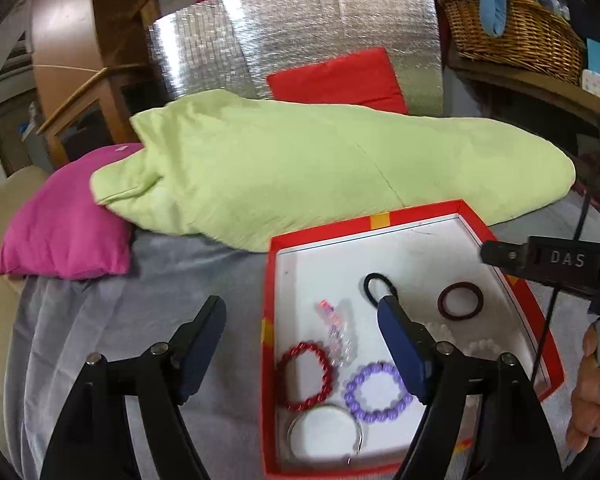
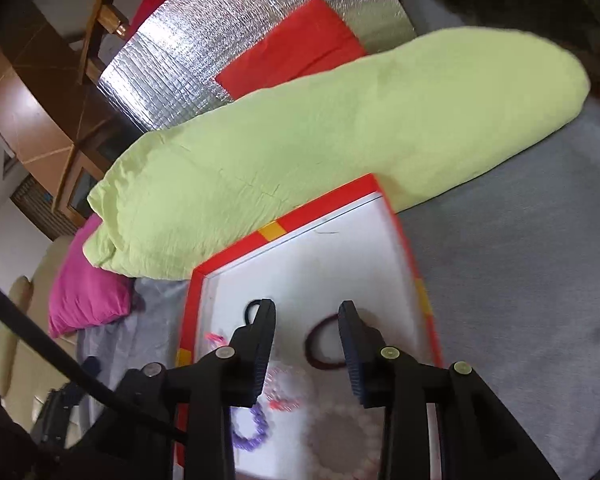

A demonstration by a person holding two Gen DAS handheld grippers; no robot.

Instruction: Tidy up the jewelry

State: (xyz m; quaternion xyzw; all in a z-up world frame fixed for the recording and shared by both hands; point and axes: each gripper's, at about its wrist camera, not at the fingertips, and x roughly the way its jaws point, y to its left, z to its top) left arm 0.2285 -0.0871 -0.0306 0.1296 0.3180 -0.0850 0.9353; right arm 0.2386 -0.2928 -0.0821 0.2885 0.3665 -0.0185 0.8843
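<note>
Two claws, both spread and empty: my right claw (image 2: 306, 308) hovers over the red box (image 2: 236, 254) on the bed, dark red ring (image 2: 320, 344) just beyond its tips at twelve o'clock

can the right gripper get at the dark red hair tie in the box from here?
Probably yes: the right gripper is open and empty above the dark red hair tie, which lies apart from the other pieces in the lidless red box.

Both tools, the left tool (image 1: 300, 344) and the right tool (image 2: 306, 344), had black arms, silver pivot screws and dark blue pads; the right one bore "DAS" lettering and a black cable.
</note>
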